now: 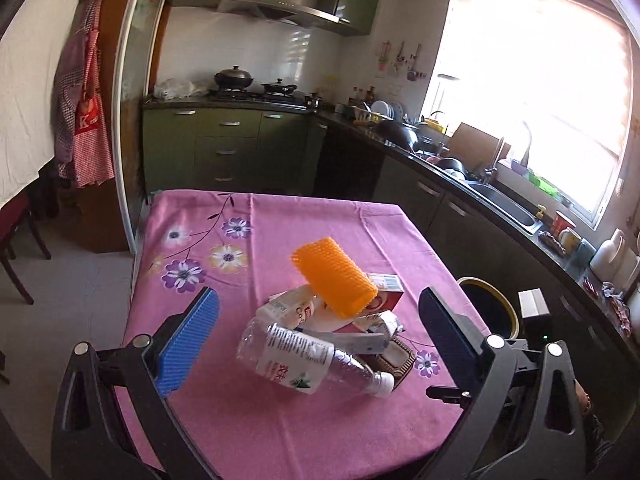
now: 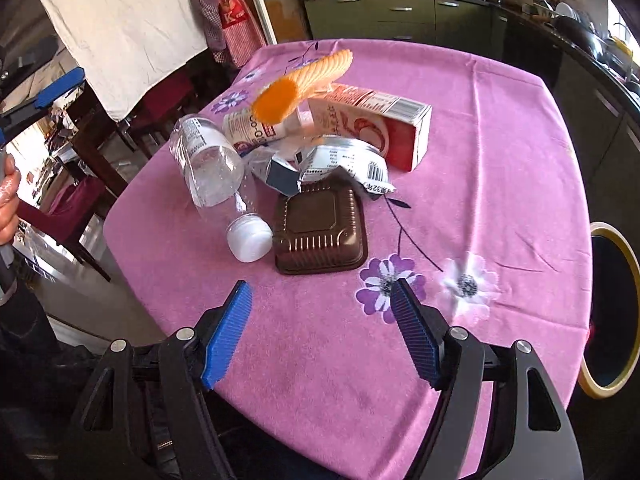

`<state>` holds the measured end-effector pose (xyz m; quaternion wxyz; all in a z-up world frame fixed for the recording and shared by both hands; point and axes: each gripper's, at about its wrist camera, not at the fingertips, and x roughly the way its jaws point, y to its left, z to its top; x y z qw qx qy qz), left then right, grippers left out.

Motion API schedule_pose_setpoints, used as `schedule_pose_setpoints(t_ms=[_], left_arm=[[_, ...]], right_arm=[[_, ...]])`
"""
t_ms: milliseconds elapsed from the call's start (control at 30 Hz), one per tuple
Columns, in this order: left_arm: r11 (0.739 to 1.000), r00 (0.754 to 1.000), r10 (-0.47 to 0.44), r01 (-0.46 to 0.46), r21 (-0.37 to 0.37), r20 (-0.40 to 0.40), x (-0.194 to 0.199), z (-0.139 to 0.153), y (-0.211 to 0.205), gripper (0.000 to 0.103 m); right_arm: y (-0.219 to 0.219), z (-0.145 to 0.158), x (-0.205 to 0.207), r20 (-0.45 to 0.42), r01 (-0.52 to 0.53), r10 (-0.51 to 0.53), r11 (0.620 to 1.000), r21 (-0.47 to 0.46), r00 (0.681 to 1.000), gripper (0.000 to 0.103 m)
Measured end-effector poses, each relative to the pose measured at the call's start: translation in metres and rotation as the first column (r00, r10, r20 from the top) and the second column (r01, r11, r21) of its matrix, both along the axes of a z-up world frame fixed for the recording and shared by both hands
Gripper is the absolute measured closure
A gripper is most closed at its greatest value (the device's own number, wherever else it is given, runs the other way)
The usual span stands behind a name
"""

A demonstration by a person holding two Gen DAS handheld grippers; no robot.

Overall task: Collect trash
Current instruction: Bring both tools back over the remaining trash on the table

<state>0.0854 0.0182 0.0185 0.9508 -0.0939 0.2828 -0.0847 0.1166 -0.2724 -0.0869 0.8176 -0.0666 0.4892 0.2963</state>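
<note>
Ribbed orange foam sleeve (image 1: 335, 280) tops crumpled cartons and clear bottle (image 1: 304, 360)

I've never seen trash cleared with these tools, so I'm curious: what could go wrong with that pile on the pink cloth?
1. The orange foam net rests tilted on top of the red carton, so a nudge could roll it off.
2. The clear bottle lies on its side and is round, so it may slip or roll toward the table edge.
3. The bin stands beside the table, so a poorly aimed drop could miss it.
</note>
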Motion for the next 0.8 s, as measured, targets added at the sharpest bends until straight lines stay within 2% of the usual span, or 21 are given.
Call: schedule_pose_setpoints(t_ms=[267, 800], left_arm=[[0.998, 0.998, 0.032, -0.035, -0.058, -0.049, -0.005, -0.019, 0.017, 0.007], [0.998, 0.996, 0.002, -0.008, -0.062, -0.094, 0.007, -0.033, 0.008, 0.007]], right_arm=[[0.022, -0.022, 0.012, 0.059, -0.011, 0.013, 1.0, -0.029, 0.998, 0.035], [0.036, -0.034, 0.033, 0.099, -0.044, 0.051, 0.996, -0.072, 0.994, 0.035]])
